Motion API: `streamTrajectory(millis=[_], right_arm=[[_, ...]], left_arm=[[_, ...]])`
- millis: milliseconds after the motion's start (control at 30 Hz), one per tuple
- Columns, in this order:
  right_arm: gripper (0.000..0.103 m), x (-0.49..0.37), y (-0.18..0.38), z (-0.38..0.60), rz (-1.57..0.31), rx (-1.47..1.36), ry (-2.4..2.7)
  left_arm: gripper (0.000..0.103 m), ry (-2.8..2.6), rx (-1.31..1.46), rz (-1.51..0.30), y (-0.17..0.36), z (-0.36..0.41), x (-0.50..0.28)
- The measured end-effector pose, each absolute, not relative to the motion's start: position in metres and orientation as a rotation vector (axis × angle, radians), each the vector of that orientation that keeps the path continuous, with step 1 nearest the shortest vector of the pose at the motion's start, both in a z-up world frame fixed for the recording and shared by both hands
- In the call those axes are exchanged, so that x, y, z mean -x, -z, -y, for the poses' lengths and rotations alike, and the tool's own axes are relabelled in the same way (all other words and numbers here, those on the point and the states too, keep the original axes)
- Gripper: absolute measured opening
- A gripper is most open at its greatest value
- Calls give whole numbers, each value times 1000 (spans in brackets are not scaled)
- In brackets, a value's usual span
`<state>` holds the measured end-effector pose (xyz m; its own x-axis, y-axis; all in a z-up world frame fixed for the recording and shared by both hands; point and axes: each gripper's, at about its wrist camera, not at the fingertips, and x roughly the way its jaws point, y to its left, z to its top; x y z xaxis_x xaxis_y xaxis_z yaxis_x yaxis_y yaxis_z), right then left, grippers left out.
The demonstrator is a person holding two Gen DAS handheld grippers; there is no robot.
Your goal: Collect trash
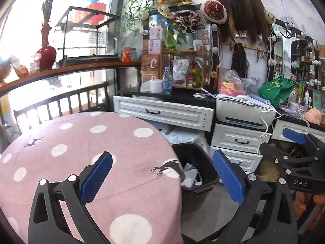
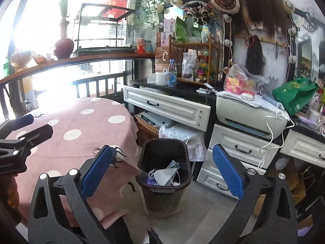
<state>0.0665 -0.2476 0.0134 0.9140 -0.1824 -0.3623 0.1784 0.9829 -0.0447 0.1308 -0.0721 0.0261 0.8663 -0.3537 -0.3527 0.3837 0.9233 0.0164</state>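
Right wrist view shows the most, so I start there: the round table (image 2: 67, 126) under its pink cloth with white dots fills my left side, and along the wall runs a cluttered counter with white drawers (image 2: 166, 105) and a printer (image 2: 249, 109). Between them on the floor stands the dark trash bin (image 2: 164, 162), upright and open-topped, just beside the hanging cloth. Inside it lies the trash (image 2: 164, 174): crumpled white paper or wrappers and something purple, all loose. I judge this stuff very light, soft and crushable, with nothing fragile about it; any further piece like it I would pinch across a fold or bunched edge, since a flat sheet would slip from my pads. My right gripper (image 2: 162, 171) stands released, jaws wide with nothing between them, aimed toward the bin. My left gripper (image 1: 162, 177) is likewise spread and empty, over the table's edge with the bin showing between its fingers. I see no trash on the cloth in either view, so the collecting looks largely done there, as far as I can tell. Of writing, the letters "DAS" (image 1: 300, 182) show on the right gripper's body in the left wrist view; the water bottle (image 2: 172, 73) bears a blue label too small to read.
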Motion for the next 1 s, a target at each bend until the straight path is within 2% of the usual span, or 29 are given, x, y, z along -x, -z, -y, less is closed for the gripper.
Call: streamTrajectory(millis=[267, 467, 1000], right_arm=[[97, -1, -21, 210, -294, 32, 147], [97, 34, -23, 205, -235, 30, 149], [97, 49, -23, 201, -186, 65, 123]], left_arm=[[98, 242, -24, -301, -29, 39, -76], [98, 200, 18, -338, -25, 25, -52], [98, 164, 32, -304, -24, 15, -37]])
